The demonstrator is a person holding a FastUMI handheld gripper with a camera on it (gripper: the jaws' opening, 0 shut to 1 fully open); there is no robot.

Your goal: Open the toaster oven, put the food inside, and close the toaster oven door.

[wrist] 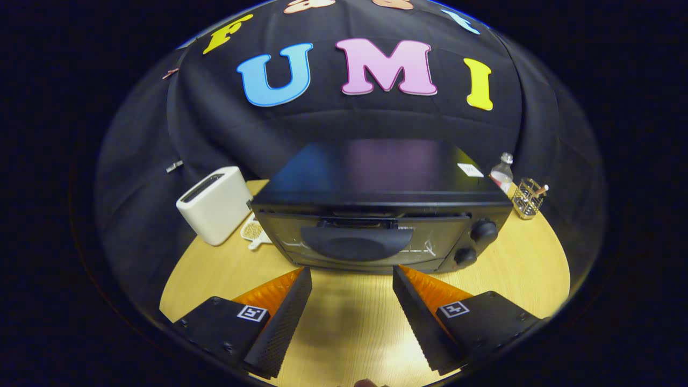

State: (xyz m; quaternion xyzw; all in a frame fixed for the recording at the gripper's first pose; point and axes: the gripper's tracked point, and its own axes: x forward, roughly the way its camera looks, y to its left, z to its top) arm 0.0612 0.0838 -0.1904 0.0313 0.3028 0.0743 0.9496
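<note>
Black metal and dark glass make up the toaster oven (376, 215), which sits on the wooden worktop (516, 269) just ahead of your claw (352, 282), squarely between the lines of its two fingers. Its door (365, 239) is closed, with a broad dark handle (357, 243) across the upper middle of the glass, almost dead ahead of the gap between the fingers. Two knobs (484, 231) sit ahead and to the right.

Your claw is spread wide and grips nothing; only bare worktop lies between the fingers.

Expect the oven body to be heavy and stiff enough to stay put, though a hard tug could drag it across the smooth wood. The door probably hinges at its lower edge and swings down toward you. Take the handle near its centre, one finger over it and one under if the shape allows; its rounded, glossy surface looks slippery, so hook it rather than rely on a pinch. Keep off the glass.

You hold the claw low and level over the worktop, pointed straight at the door, a little below handle height.

Ahead and to the left stands a white toaster (216, 204); something pale and flat (254, 232) lies beside it, possibly the food, but I cannot tell.
</note>
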